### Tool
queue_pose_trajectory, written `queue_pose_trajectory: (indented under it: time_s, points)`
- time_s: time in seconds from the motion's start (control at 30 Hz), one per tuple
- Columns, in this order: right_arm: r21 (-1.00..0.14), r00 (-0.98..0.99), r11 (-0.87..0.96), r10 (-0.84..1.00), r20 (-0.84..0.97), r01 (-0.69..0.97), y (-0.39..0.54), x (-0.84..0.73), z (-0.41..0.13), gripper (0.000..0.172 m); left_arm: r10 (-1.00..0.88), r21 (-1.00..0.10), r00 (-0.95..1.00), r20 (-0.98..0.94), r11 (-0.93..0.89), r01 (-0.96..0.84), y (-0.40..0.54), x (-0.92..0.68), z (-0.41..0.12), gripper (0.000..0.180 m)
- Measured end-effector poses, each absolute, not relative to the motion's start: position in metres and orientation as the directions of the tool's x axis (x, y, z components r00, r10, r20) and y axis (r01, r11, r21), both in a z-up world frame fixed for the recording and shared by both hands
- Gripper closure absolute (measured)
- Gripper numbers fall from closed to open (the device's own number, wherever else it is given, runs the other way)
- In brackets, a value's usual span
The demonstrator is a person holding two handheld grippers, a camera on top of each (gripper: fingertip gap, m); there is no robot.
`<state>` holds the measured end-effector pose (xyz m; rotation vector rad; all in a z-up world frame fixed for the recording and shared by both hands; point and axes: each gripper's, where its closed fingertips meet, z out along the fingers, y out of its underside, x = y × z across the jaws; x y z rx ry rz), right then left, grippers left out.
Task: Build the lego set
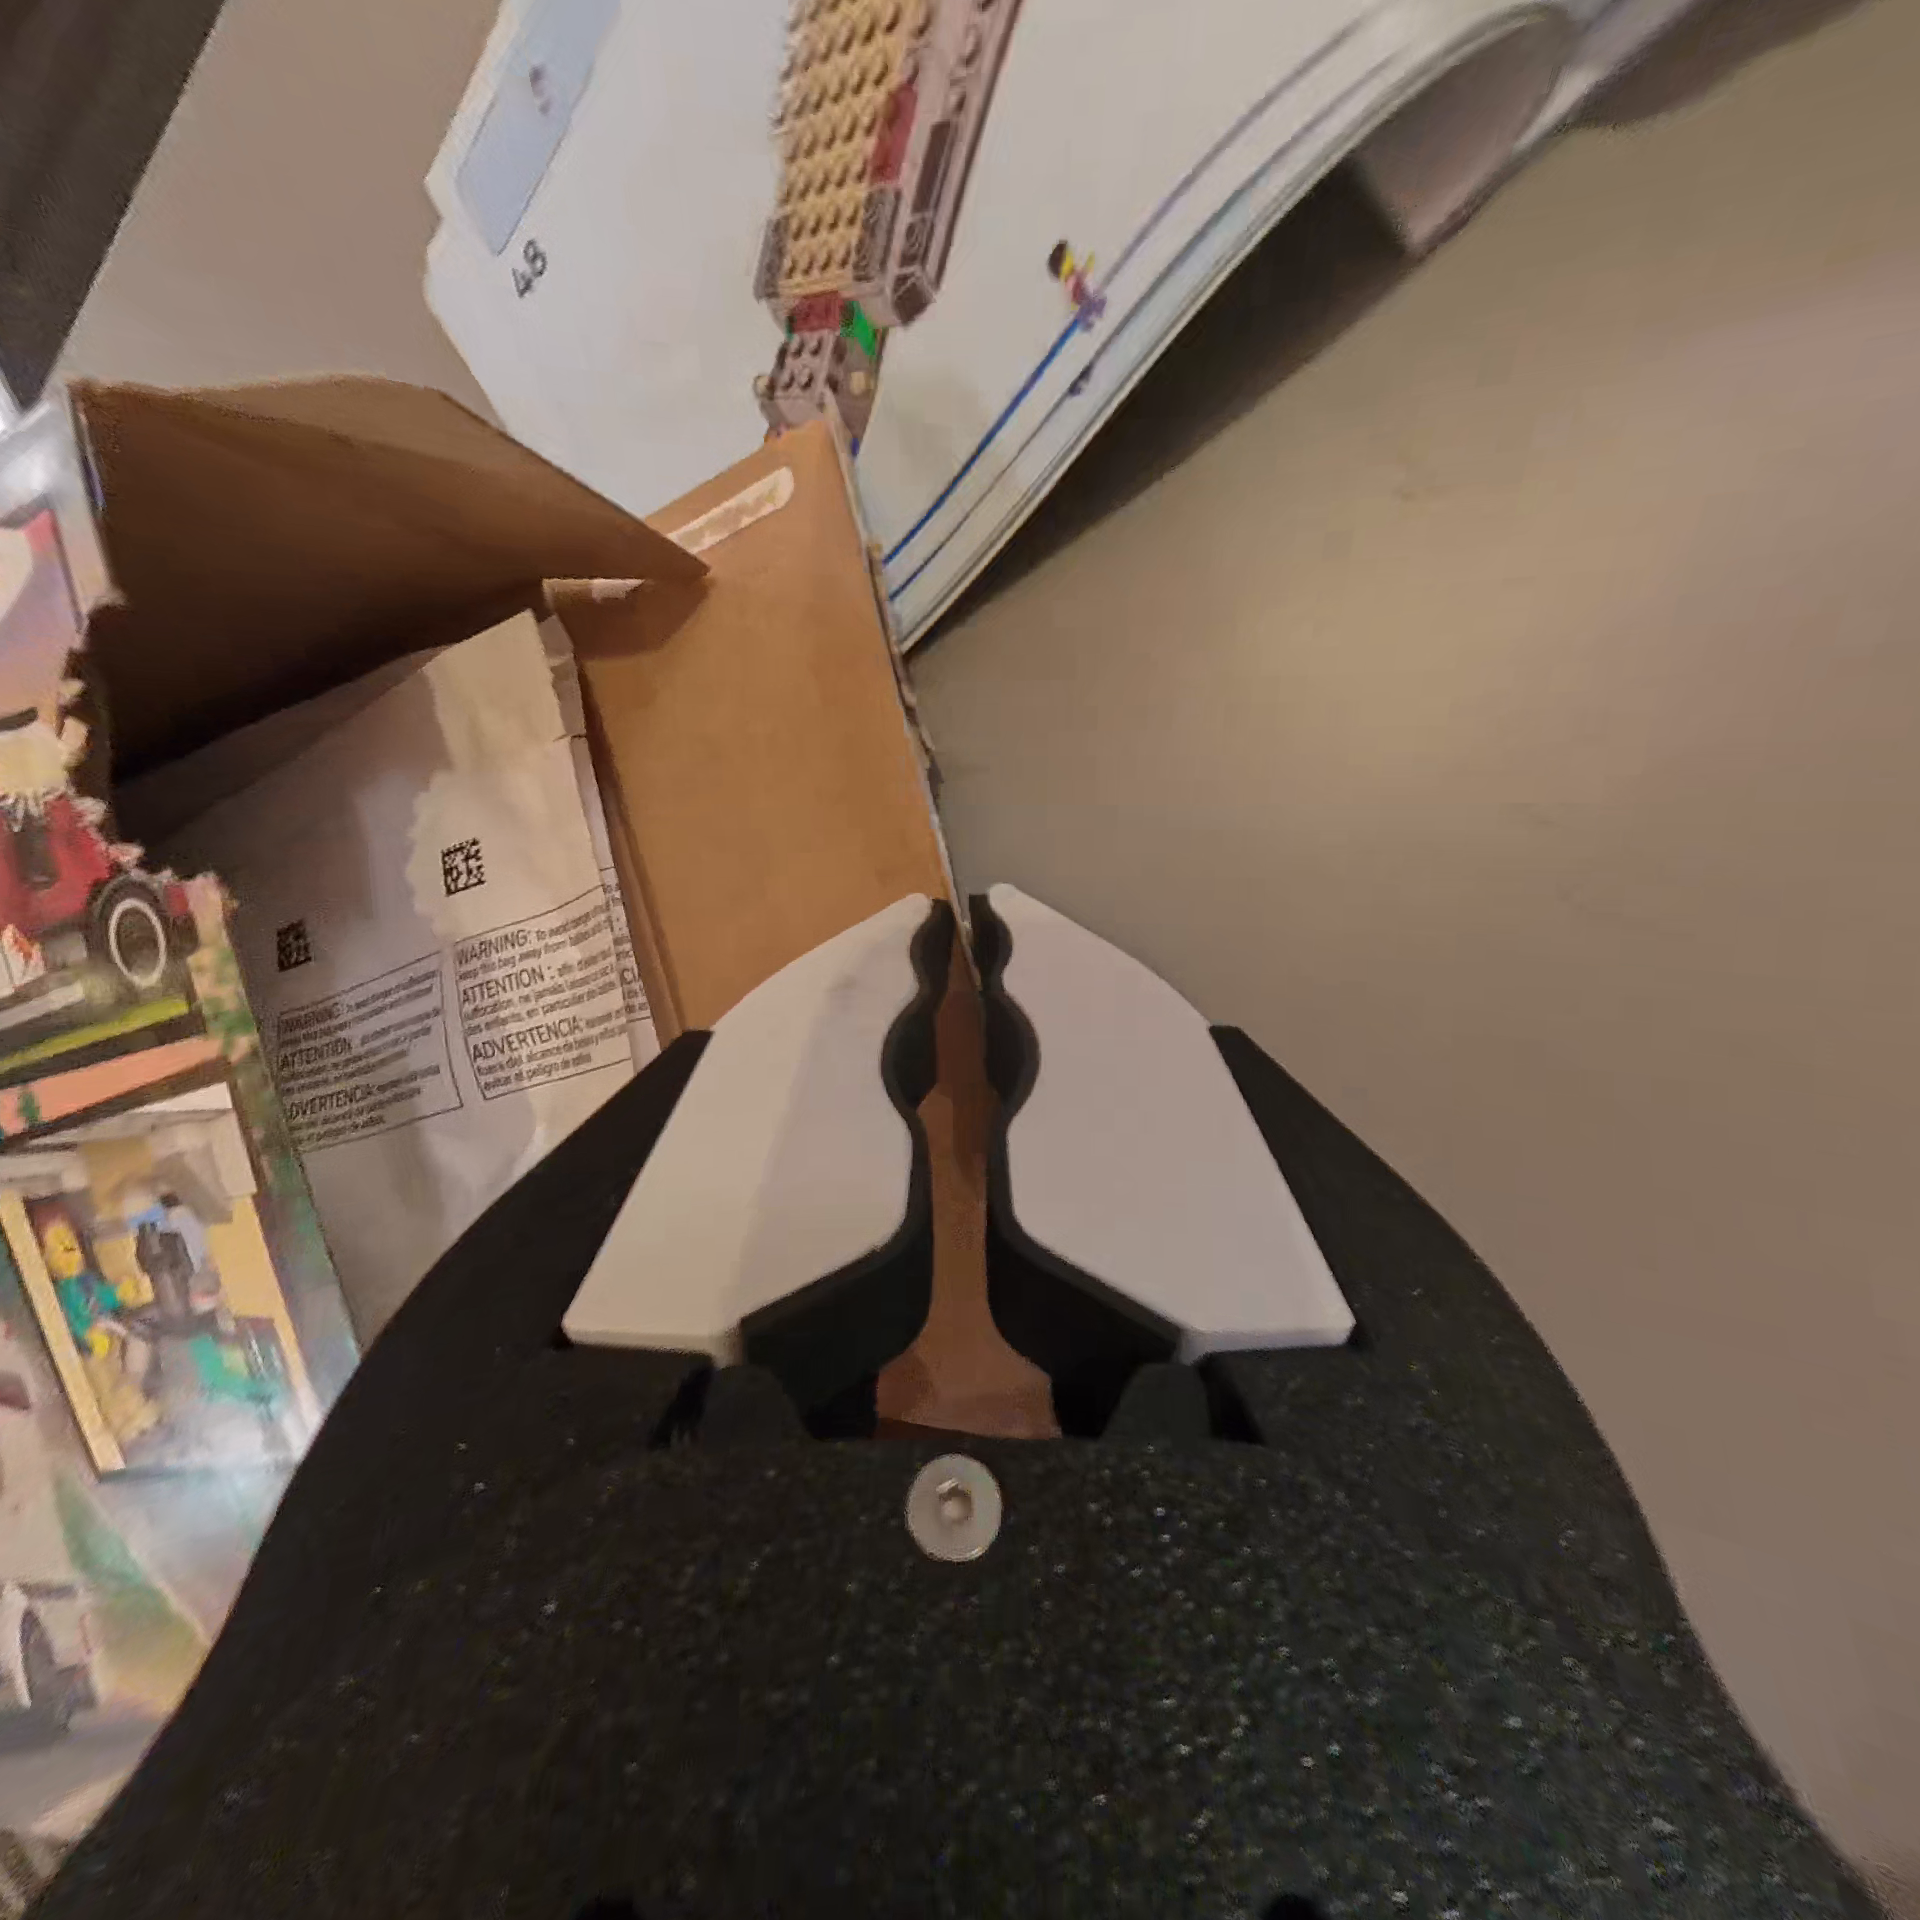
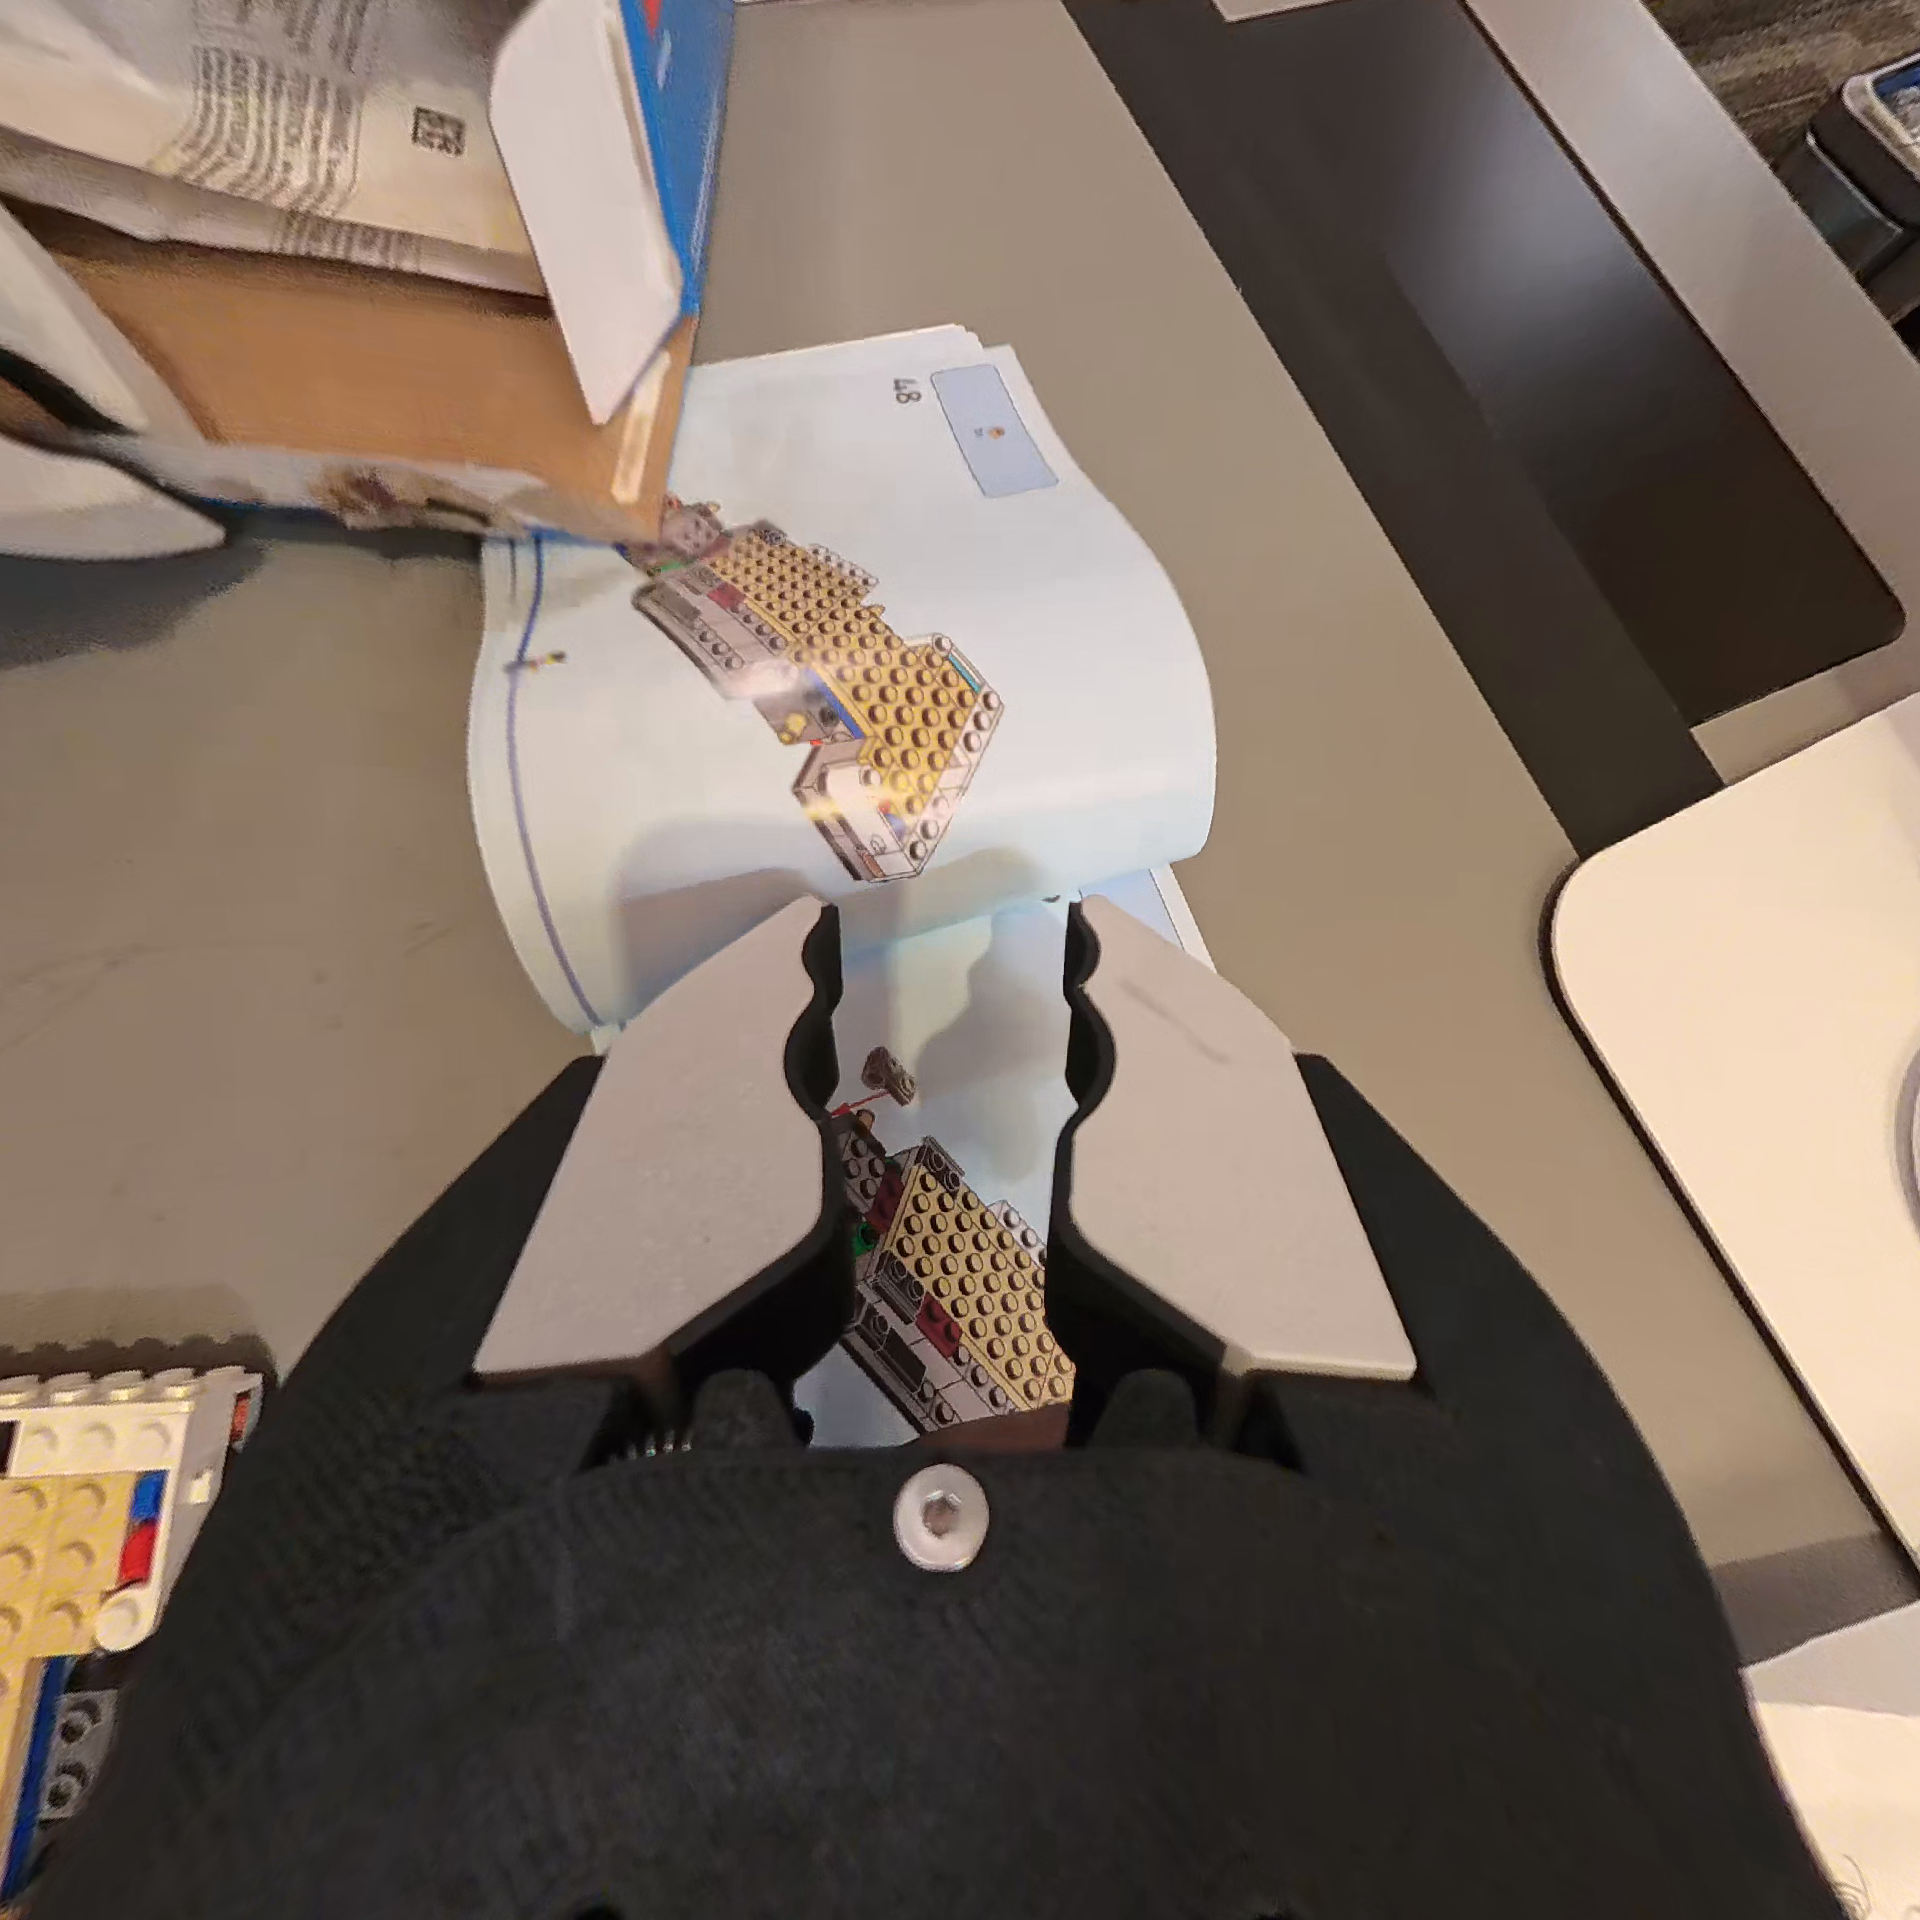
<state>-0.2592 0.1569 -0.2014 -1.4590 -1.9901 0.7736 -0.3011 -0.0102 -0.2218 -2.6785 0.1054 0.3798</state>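
My left gripper (image 1: 961, 914) is shut on the thin edge of an open cardboard toy-brick box (image 1: 748, 727); the brown wall runs between both pads. A white paper bag (image 1: 436, 883) sits inside the box. The box also shows in the right wrist view (image 2: 364, 364), tilted, with part of the left gripper's white fingers (image 2: 73, 488) at its side. My right gripper (image 2: 945, 920) is open and empty, hovering over an open instruction booklet (image 2: 1091, 623) with pictures of a brick build. The booklet shows in the left wrist view (image 1: 675, 260) beyond the box.
A partly built brick model (image 2: 94, 1507) stands at the lower left on the grey table (image 2: 260, 935). A black mat (image 2: 1558, 364) lies at the far right, and a white board (image 2: 1766, 987) at the right edge. White paper bags (image 2: 260, 135) fill the box. One gripper's finger ends stand about 20 centimetres off the other's.
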Motion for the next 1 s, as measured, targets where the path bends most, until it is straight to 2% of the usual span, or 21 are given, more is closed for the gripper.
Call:
queue_pose_trajectory:
  time_s: [0.03,0.13,0.3,0.37,0.53,0.63,1.0]
  points:
    - [-0.724,-0.260,0.246,0.961,0.095,0.645,0.157,-0.259,-0.201,0.131,-0.022,-0.412,0.960,-0.280,-0.900,-0.141,-0.008,-0.298,-0.221,0.175]
    - [-0.732,-0.258,0.241,0.962,0.092,0.637,0.159,-0.256,-0.199,0.131,-0.007,-0.455,0.965,-0.262,-0.881,-0.131,-0.004,-0.297,-0.215,0.170]
    - [-0.757,-0.251,0.227,0.964,0.087,0.612,0.162,-0.246,-0.191,0.130,0.067,-0.624,0.982,-0.176,-0.780,-0.059,0.013,-0.296,-0.191,0.163]
    - [-0.754,-0.256,0.226,0.963,0.080,0.617,0.163,-0.238,-0.194,0.130,0.066,-0.653,0.988,-0.138,-0.756,-0.041,0.017,-0.292,-0.188,0.162]
    - [-0.729,-0.259,0.241,0.962,0.091,0.641,0.165,-0.221,-0.205,0.130,0.042,-0.501,0.964,-0.262,-0.860,-0.099,0.009,-0.300,-0.219,0.164]
    - [-0.727,-0.260,0.246,0.961,0.095,0.642,0.165,-0.216,-0.206,0.130,0.034,-0.461,0.952,-0.304,-0.880,-0.116,0.007,-0.303,-0.225,0.166]
    - [-0.727,-0.247,0.232,0.965,0.088,0.646,0.169,-0.206,-0.207,0.130,0.075,-0.448,0.953,-0.293,-0.891,-0.068,-0.001,-0.313,-0.228,0.161]
